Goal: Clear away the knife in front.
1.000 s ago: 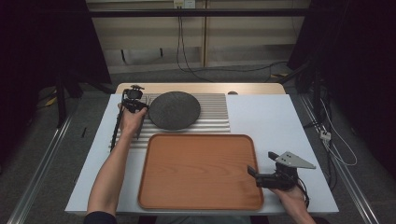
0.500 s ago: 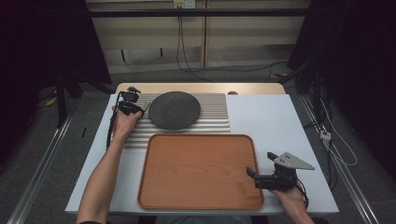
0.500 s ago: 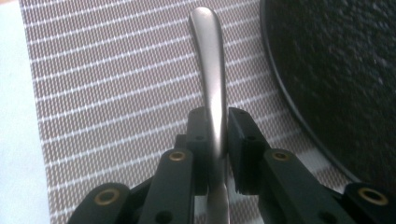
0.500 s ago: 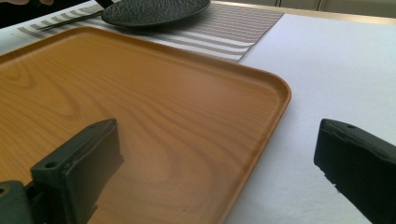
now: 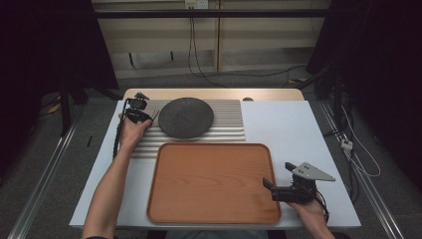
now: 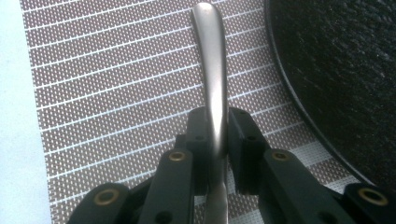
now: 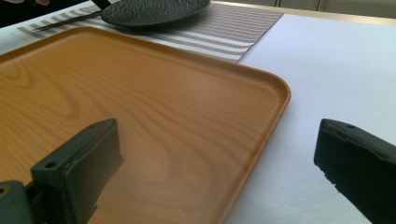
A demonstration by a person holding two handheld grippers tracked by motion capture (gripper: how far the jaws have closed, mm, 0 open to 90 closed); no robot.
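brushed metal utensil handle; rough matt black plate; smooth wood tray.

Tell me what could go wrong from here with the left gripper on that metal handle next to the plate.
The left gripper pinches a smooth, curved metal handle partway along it, so it may slip or pivot when lifted. The dark plate lies close beside it on the striped mat; a swing could knock its rim.

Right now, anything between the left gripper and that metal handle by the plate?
Nothing visible. The left gripper already has its jaws closed on the metal utensil handle, over the striped placemat. The dark plate sits beside it, apart from the handle.
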